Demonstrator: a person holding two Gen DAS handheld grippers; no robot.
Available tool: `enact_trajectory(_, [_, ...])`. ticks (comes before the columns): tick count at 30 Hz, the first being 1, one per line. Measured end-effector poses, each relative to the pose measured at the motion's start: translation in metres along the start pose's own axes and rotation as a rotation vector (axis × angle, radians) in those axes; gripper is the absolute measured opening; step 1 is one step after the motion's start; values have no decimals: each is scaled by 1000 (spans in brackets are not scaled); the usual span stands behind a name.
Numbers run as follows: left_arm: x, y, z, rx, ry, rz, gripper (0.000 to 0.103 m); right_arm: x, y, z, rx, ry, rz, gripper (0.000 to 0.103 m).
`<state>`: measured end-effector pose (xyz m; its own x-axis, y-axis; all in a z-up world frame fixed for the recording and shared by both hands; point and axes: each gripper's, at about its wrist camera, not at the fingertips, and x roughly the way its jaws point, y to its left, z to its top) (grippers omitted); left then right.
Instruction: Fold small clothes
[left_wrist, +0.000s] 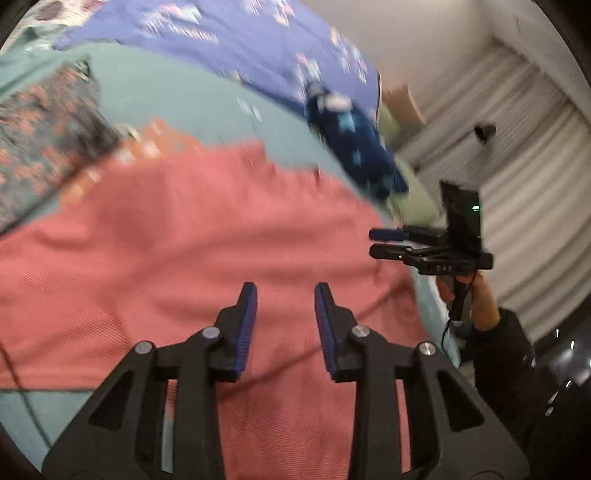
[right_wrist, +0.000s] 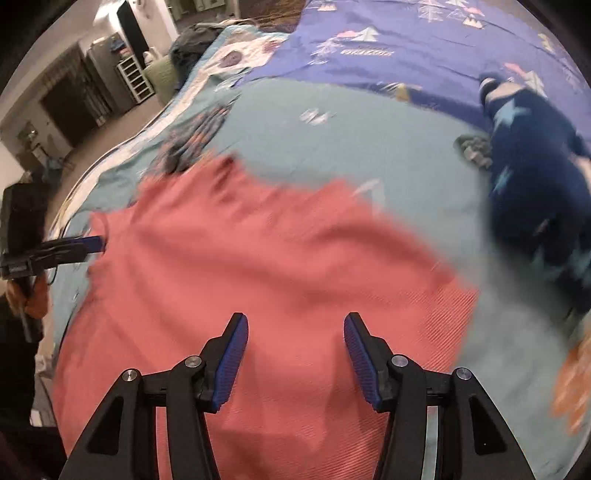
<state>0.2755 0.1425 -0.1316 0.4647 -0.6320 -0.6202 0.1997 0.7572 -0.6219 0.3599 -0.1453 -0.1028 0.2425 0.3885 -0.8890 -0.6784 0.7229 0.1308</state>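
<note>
A salmon-pink garment lies spread on the teal bedsheet; it also fills the middle of the right wrist view. My left gripper hovers over the garment, open and empty. My right gripper also hovers over it, open and empty. The right gripper shows in the left wrist view at the garment's right edge. The left gripper shows in the right wrist view at the garment's left edge. Both views are blurred.
A dark blue star-print garment lies right of the pink one. A dark floral garment lies to the left. A purple patterned quilt covers the far side of the bed. An orange patterned piece sits at the right edge.
</note>
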Motion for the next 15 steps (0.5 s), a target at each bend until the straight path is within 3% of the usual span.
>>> enact_trajectory(1, [7, 2, -4, 1, 23, 17, 32, 3, 12, -16, -47, -3, -49, 56])
enact_trajectory(3, [5, 11, -10, -25, -18, -8, 31, 1, 22, -36, -112, -57, -128, 57])
enact_trajectory(6, [-9, 28, -11, -154, -1, -56, 31, -11, 14, -57, -83, -45, -113, 63])
enact_trajectory(10, [-40, 16, -12, -26, -49, 94, 33, -36, 3, -74, -72, -26, -170, 64])
enact_trajectory(12, [-47, 11, -9, -21, -74, 62, 38, -50, -2, -67, -42, -52, -204, 65])
enact_trajectory(15, [-38, 7, -4, -41, -86, 10, 47, -66, 11, -56, -12, -159, -123, 68])
